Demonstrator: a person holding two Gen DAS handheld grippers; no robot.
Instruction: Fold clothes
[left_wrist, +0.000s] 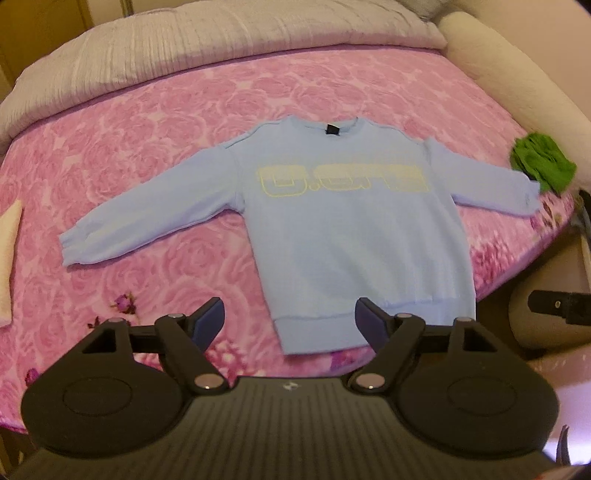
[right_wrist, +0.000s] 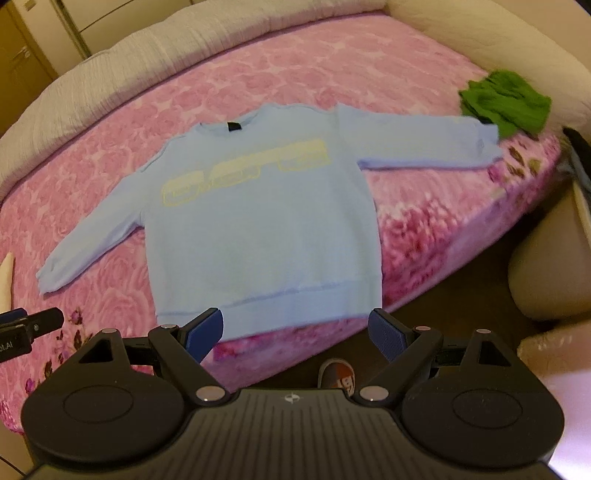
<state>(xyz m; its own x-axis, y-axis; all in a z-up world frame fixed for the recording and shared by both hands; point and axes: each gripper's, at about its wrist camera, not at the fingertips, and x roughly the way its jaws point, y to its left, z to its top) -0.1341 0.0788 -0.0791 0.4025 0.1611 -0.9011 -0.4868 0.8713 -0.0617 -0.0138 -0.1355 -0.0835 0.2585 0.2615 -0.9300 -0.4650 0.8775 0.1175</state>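
Observation:
A light blue sweatshirt (left_wrist: 332, 229) with yellow lettering lies flat and face up on the pink bed, both sleeves spread out. In the left wrist view my left gripper (left_wrist: 290, 317) hovers open above the near left part of the hem, nothing between its blue pads. The same sweatshirt (right_wrist: 258, 221) fills the right wrist view. There my right gripper (right_wrist: 297, 328) hangs open over the hem's near right part at the bed's edge, holding nothing. The tip of my left gripper (right_wrist: 33, 325) shows at the left border of that view.
The pink rose-patterned bedspread (left_wrist: 147, 147) covers the bed, with a grey quilt (left_wrist: 184, 48) rolled along the far side. A green garment (right_wrist: 506, 103) lies crumpled beside the right cuff. A cream cloth (left_wrist: 9, 258) sits at the left edge. Beige cushions (right_wrist: 546, 280) and dark floor lie right of the bed.

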